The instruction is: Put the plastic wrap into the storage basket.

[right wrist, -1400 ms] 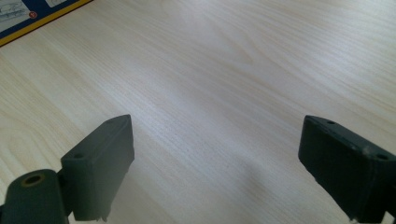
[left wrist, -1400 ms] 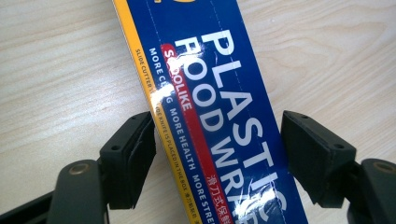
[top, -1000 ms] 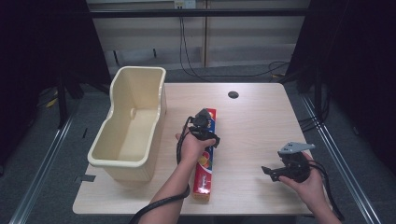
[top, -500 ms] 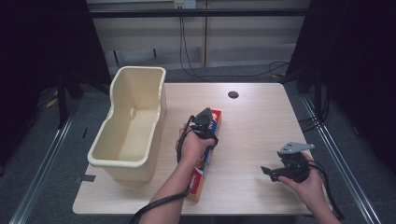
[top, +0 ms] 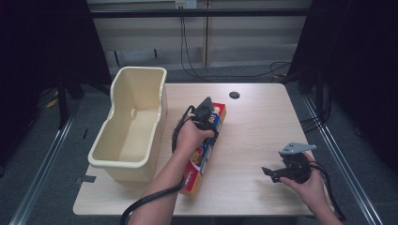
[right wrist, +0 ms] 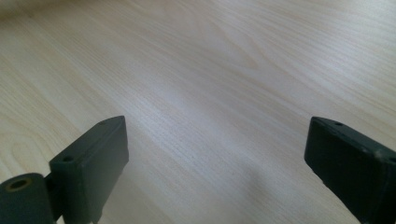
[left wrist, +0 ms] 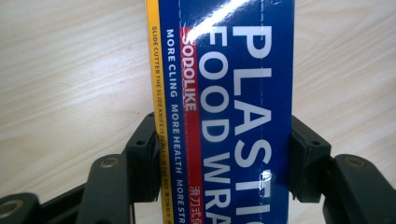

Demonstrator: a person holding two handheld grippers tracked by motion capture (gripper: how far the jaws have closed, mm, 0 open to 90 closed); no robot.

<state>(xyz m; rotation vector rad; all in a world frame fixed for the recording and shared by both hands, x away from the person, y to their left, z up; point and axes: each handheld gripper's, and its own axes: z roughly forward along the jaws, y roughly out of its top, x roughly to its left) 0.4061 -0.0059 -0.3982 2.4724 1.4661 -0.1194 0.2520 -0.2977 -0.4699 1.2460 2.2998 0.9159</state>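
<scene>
Left hand-held gripper (left wrist: pixel 212 186): its jaws have just been closing and now pinch the plastic wrap box (left wrist: pixel 224 102) across its width, one black jaw flat against each long side.
Box position: in the high view the plastic wrap box (top: pixel 202 154) lies lengthwise near the middle of the surface (top: pixel 263 117), just beside the tub, with the left hand-held gripper (top: pixel 205 114) clamped on its far end.
Lift: the far end looks slightly raised and the near end appears to rest on the wood; I cannot tell for sure.
Right hand-held gripper (right wrist: pixel 215 163): jaws spread wide with nothing between them, bare wood beneath; in the high view the right hand-held gripper (top: pixel 274 172) sits low at the near right, well apart from the box.
Done so far: the grasp on the box looks secure.
Left to do: judging by the layout, carrying the box across and setting it down in the tub.
Tub (top: pixel 141 86): cream plastic, open-topped, at the left edge of the surface; its inside looks empty.
</scene>
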